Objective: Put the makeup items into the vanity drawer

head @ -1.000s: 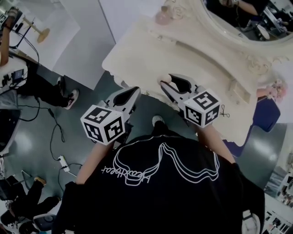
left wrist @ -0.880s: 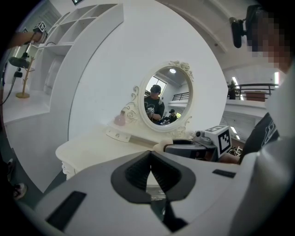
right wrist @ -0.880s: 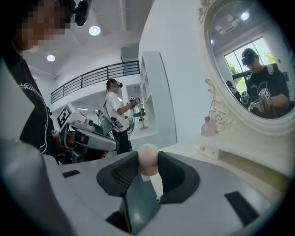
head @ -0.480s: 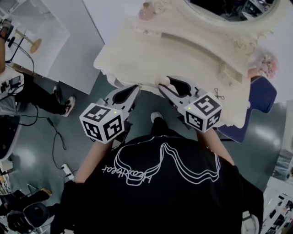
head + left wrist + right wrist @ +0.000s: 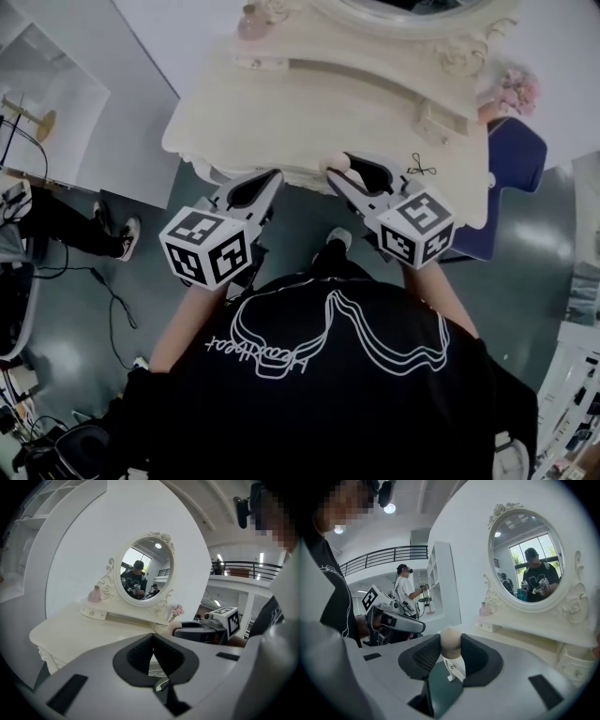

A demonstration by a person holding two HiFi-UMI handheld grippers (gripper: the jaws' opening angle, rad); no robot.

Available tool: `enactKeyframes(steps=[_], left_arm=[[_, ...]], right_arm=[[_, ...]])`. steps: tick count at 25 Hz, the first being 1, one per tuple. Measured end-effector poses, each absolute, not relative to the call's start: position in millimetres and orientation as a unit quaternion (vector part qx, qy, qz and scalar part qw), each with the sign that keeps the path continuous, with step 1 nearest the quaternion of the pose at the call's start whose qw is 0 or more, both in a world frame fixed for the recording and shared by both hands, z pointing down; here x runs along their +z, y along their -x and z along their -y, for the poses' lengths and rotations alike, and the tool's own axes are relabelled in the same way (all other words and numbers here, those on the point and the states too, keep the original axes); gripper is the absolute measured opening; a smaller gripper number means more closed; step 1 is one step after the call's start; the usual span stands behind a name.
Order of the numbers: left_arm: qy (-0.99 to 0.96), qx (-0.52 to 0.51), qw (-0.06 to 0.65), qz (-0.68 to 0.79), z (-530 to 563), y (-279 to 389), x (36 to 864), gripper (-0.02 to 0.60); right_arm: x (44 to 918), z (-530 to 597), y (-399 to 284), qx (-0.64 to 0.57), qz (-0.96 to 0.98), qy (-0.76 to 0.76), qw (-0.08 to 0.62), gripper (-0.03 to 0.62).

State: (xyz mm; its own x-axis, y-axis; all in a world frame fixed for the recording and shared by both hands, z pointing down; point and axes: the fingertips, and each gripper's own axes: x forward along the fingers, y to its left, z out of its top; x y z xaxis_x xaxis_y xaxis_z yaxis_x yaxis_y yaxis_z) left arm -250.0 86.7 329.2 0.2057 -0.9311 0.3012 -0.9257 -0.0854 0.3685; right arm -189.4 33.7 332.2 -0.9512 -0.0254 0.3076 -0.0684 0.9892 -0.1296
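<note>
A cream vanity (image 5: 309, 103) with an oval mirror (image 5: 146, 569) stands in front of me. My right gripper (image 5: 342, 169) (image 5: 451, 654) reaches over the vanity's front edge. It is shut on a beige egg-shaped makeup sponge (image 5: 335, 161) (image 5: 451, 641), which sticks up between the pads. My left gripper (image 5: 270, 176) (image 5: 153, 651) hovers just short of the same edge, to the left of the right one. Its jaws are shut with nothing between them. No open drawer shows in any view.
A pink bottle (image 5: 251, 21) (image 5: 95, 594) stands at the vanity's back left and pink flowers (image 5: 514, 92) at the back right. A small scissor-like tool (image 5: 420, 169) lies near the right front. A blue stool (image 5: 511, 173) sits at the right. Another person (image 5: 405, 590) stands beyond, and cables cross the floor (image 5: 112, 281).
Both grippers have come closer to the vanity's front edge, the sponge still held in the right one. The vanity now sits more squarely ahead in the head view.
</note>
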Motion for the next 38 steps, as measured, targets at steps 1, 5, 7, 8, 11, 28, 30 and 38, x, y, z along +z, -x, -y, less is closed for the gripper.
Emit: enactKeyframes(steps=[1,5,7,8,11,28,30,38], left_arm=[[-0.741,-0.002,0.246,0.624,-83.4,245.4,329.6,0.002],[-0.760,0.011,0.247,0.601,-65.3,229.7,330.4,0.002],[-0.770,0.016,0.247,0.588,-53.4,221.1,330.4,0.002],[-0.775,0.018,0.247,0.581,-47.1,216.2,330.7,0.002],[-0.787,0.026,0.248,0.564,-27.1,200.6,332.5,0.002],[-0.828,0.064,0.275,0.484,89.7,123.1,351.5,0.002],[-0.825,0.067,0.281,0.485,101.9,121.3,355.9,0.002],[-0.815,0.079,0.297,0.491,148.4,112.3,366.1,0.002]], right_arm=[[332.1,-30.7,184.8,0.071,0.985,-0.031,0.154,0.137],[330.5,-12.8,164.4,0.082,0.984,-0.066,0.146,0.138],[331.3,-2.5,150.9,0.090,0.982,-0.086,0.142,0.137],[332.4,2.6,143.8,0.094,0.981,-0.095,0.141,0.137],[336.0,19.2,123.4,0.102,0.978,-0.119,0.141,0.137],[343.2,152.5,32.4,0.124,0.955,-0.227,0.148,0.138],[344.7,171.3,26.9,0.129,0.952,-0.234,0.147,0.138],[357.4,243.2,13.9,0.139,0.948,-0.242,0.154,0.140]])
